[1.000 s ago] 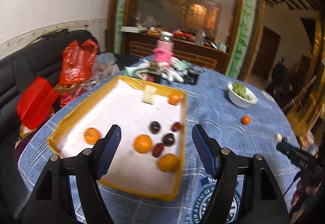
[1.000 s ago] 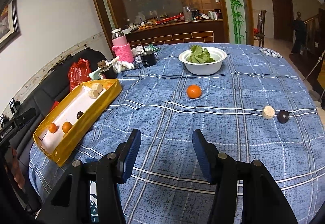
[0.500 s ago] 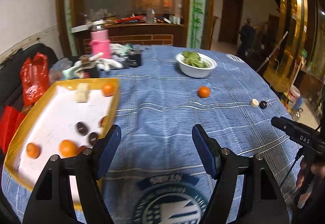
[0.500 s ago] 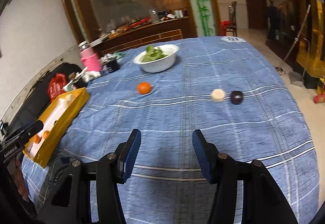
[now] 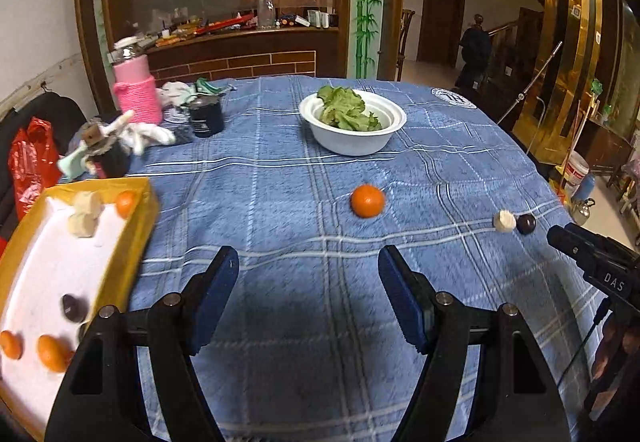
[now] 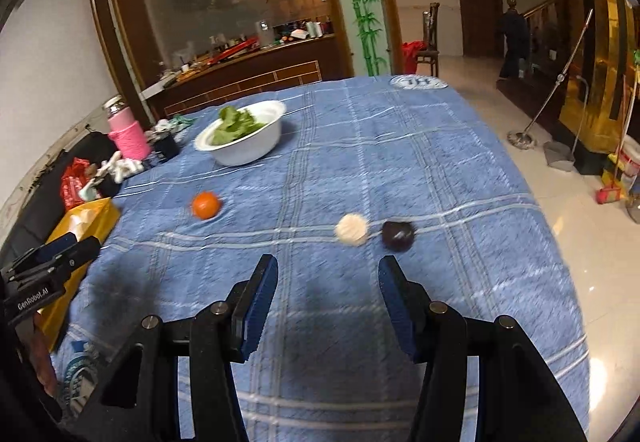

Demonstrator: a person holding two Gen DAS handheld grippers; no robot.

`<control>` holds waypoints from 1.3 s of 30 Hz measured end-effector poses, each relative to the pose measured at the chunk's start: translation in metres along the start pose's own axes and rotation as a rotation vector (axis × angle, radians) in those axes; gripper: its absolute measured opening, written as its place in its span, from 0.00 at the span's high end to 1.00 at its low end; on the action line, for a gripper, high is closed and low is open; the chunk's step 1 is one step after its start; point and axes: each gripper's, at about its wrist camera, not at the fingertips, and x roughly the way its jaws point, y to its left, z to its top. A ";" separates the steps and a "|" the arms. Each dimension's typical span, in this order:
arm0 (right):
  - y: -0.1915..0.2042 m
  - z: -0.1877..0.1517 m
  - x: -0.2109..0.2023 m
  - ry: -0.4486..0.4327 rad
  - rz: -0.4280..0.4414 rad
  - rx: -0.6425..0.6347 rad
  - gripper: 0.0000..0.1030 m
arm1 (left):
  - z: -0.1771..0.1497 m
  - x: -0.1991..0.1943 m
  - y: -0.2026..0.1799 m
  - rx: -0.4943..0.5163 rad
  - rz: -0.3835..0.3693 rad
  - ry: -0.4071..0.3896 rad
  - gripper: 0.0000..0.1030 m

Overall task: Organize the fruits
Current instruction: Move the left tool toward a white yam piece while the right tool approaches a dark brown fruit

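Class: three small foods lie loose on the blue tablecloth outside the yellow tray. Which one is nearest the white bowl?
The orange mandarin. It lies alone, just in front of the white bowl; the pale banana slice and dark plum sit together farther off.

**Occlusions and unreadable regions**

In your left wrist view the yellow tray (image 5: 132, 238) runs off the left edge; its near corner sits behind the left gripper (image 5: 308, 294) frame. One dark fruit (image 5: 82, 332) is half hidden by that frame, and an orange fruit (image 5: 9, 344) is clipped by the edge. In your right wrist view the tray (image 6: 86, 219) is partly covered by the other gripper's body, so its contents are not visible. The pale round piece (image 6: 352, 229) is motion-blurred; you cannot tell what it is. Counter items (image 6: 240, 45) are too small to identify.
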 end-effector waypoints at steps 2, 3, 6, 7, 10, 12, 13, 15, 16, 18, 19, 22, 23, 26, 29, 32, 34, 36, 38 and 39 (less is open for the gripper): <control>-0.009 0.006 0.007 0.005 -0.016 0.006 0.47 | 0.004 0.010 -0.006 0.006 -0.024 0.009 0.30; -0.013 0.009 0.011 0.006 -0.025 0.008 0.47 | 0.005 0.013 -0.010 0.009 -0.031 0.014 0.30; -0.021 0.012 0.021 0.020 -0.053 0.006 0.47 | 0.009 0.023 -0.026 0.025 -0.080 0.030 0.30; -0.026 0.013 0.026 0.029 -0.060 0.013 0.47 | 0.011 0.026 -0.034 0.038 -0.100 0.032 0.30; -0.032 0.014 0.034 0.045 -0.089 0.018 0.48 | 0.015 0.035 -0.062 0.087 -0.176 0.038 0.30; -0.036 0.015 0.037 0.050 -0.089 0.019 0.48 | 0.017 0.041 -0.078 0.121 -0.241 0.044 0.30; -0.038 0.015 0.038 0.049 -0.088 0.017 0.48 | 0.018 0.043 -0.083 0.138 -0.258 0.042 0.31; -0.042 0.017 0.040 0.052 -0.087 0.018 0.51 | 0.020 0.045 -0.079 0.151 -0.215 0.017 0.30; -0.043 0.017 0.042 0.055 -0.084 0.021 0.51 | 0.022 0.047 -0.070 0.140 -0.160 0.000 0.30; -0.041 0.018 0.043 0.060 -0.079 0.003 0.52 | 0.029 0.053 -0.049 0.089 -0.100 0.004 0.30; -0.038 0.018 0.044 0.057 -0.072 -0.017 0.52 | 0.033 0.057 -0.038 0.054 -0.100 0.012 0.30; -0.038 0.017 0.049 0.059 -0.054 -0.021 0.55 | 0.041 0.063 -0.021 0.013 -0.121 0.039 0.31; -0.040 0.017 0.049 0.059 -0.054 -0.016 0.56 | 0.041 0.061 -0.022 0.037 -0.139 0.022 0.31; -0.045 0.018 0.046 0.051 -0.055 0.007 0.58 | 0.036 0.055 -0.032 0.145 -0.179 -0.020 0.30; -0.050 0.019 0.040 0.032 -0.047 0.028 0.58 | 0.032 0.052 -0.022 0.139 -0.092 -0.008 0.30; -0.049 0.019 0.037 0.021 -0.037 0.027 0.58 | 0.016 0.038 0.010 0.029 0.024 0.020 0.30; -0.047 0.020 0.036 0.016 -0.026 0.030 0.58 | 0.007 0.028 0.019 0.005 0.011 0.024 0.30; -0.041 0.020 0.037 0.020 -0.024 0.013 0.58 | 0.006 0.024 0.017 0.029 0.003 0.003 0.30; -0.034 0.019 0.039 0.031 -0.031 -0.010 0.58 | 0.013 0.029 0.001 0.074 -0.036 0.015 0.30; -0.031 0.019 0.040 0.035 -0.035 -0.022 0.58 | 0.017 0.030 -0.006 0.081 -0.072 0.011 0.30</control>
